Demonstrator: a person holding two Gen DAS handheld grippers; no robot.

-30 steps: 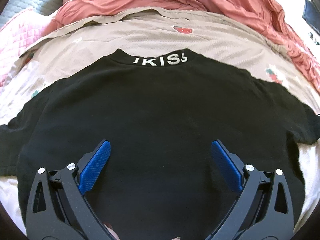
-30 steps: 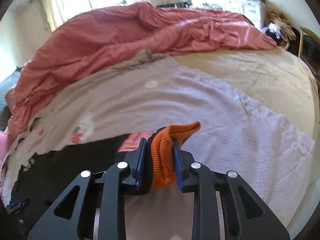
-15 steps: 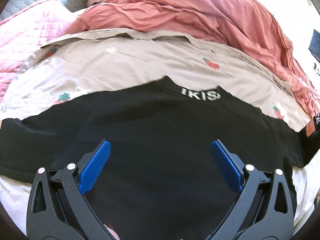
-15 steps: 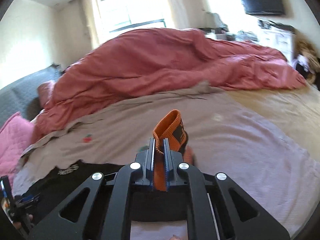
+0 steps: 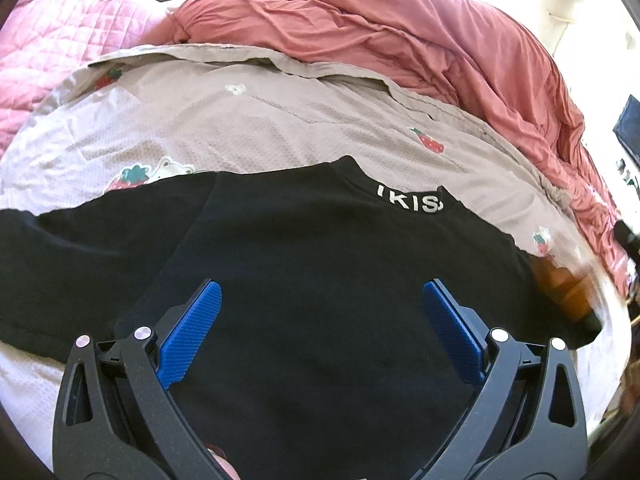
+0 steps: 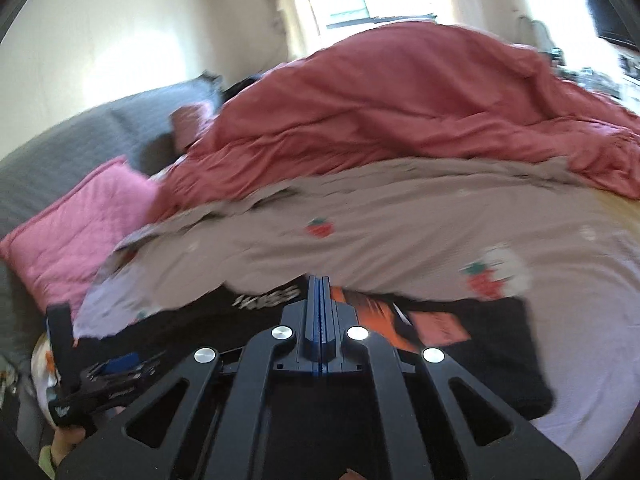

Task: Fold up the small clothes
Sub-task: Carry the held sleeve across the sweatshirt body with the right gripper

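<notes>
A black T-shirt point(image 5: 320, 280) with white collar lettering lies spread flat on the bed. My left gripper point(image 5: 320, 320) is open above its middle, blue pads wide apart and holding nothing. In the right wrist view the shirt point(image 6: 492, 352) shows with its orange-trimmed sleeve point(image 6: 380, 308) folded over onto the body. My right gripper point(image 6: 319, 304) is shut just above the shirt; the pads meet and I see no cloth between them. The sleeve appears as a blurred orange patch point(image 5: 568, 288) in the left wrist view.
A beige sheet with strawberry prints point(image 5: 280, 120) covers the bed. A rumpled red duvet point(image 5: 400, 32) is heaped at the back. A pink quilted pillow point(image 5: 60, 48) lies at the far left. The left gripper point(image 6: 104, 376) shows at the right view's lower left.
My right gripper carried the orange sleeve cuff leftward over the shirt; the cuff has left its jaws and lies on the shirt. The left gripper drifted left, staying open.
</notes>
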